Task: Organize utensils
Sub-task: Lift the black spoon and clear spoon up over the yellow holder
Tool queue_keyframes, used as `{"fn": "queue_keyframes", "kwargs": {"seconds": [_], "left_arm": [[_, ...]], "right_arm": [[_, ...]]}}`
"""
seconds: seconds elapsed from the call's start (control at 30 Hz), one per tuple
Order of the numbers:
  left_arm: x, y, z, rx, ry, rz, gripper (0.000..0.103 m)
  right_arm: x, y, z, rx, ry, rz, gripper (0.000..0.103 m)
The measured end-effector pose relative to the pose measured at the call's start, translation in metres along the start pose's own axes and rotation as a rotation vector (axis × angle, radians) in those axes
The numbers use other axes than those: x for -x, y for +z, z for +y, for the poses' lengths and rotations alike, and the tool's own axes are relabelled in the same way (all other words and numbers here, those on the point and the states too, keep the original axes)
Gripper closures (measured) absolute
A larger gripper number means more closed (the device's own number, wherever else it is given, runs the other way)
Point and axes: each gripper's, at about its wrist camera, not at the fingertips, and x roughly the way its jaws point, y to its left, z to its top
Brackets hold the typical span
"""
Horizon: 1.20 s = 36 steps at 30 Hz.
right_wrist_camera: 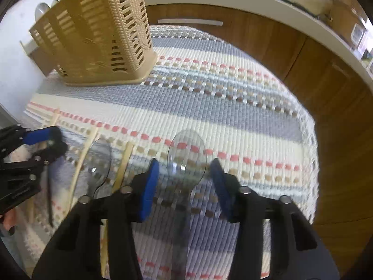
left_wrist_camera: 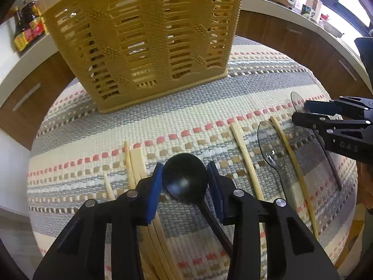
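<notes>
Utensils lay scattered on the striped woven mat [left_wrist_camera: 233, 88], and each gripper stood over a spoon. Nearest the left gripper [left_wrist_camera: 185, 175] was the black spoon [left_wrist_camera: 184, 177], bowl between the blue pads [left_wrist_camera: 155, 186], handle running back under the jaws. The left pad seemed to touch the bowl's rim while the right stood just clear, so the jaws were apart, not clamped on it. The right gripper [right_wrist_camera: 184, 170] straddled a clear plastic spoon [right_wrist_camera: 186, 154] the same way — gaps showed on both sides of its bowl, so those jaws were apart too, with nothing held.

Beside the black spoon lay wooden chopsticks [left_wrist_camera: 134, 165], some passing under the left gripper; further right were two single chopsticks [left_wrist_camera: 244, 154] and a second clear spoon [left_wrist_camera: 272, 149]. A dark slim utensil [left_wrist_camera: 331, 163] lay under the right gripper in the left wrist view; its kind could not be told.

At the far side of the mat stood the tan slotted basket [left_wrist_camera: 144, 37], upright, with kitchen cabinets [right_wrist_camera: 268, 37] behind.

All of it was probably light. The plastic spoons looked thin, smooth and likely slippery; a curved bowl could squirt out of flat pads, so the neck or handle seemed the safer hold. The chopsticks looked stiff but rolled easily, better pinched mid-length.
</notes>
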Motion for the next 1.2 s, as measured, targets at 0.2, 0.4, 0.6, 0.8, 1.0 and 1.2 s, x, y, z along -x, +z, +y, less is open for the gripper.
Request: {"fn": "queue_keyframes", "kwargs": {"seconds": [0.2,0.4,0.6,0.8,1.0,1.2], "left_arm": [[0.008,0.000,0.005,0.015,-0.043,-0.039,0.068],[0.056,0.008,0.024,0.068,-0.108,-0.220,0.068],[0.127,0.029,0.048,0.105,-0.108,-0.444,0.068],[0.199,0.069,0.064,0.079,0.044,-0.674,0.068],[0.224,0.112,0.067,0.063,0.227,-0.832,0.068],[0.202,0.130,0.071,0.038,0.344,-0.887,0.067]], "right_arm": [[0.012,0.008,-0.007,-0.029,0.059,-0.037,0.073],[0.063,0.015,-0.016,-0.032,0.172,-0.220,0.073],[0.122,0.038,-0.013,-0.045,0.278,-0.402,0.073],[0.165,0.085,-0.004,-0.057,0.295,-0.605,0.073],[0.186,0.131,0.012,-0.093,0.204,-0.773,0.073],[0.158,0.165,0.020,-0.143,0.203,-0.837,0.073]]}}
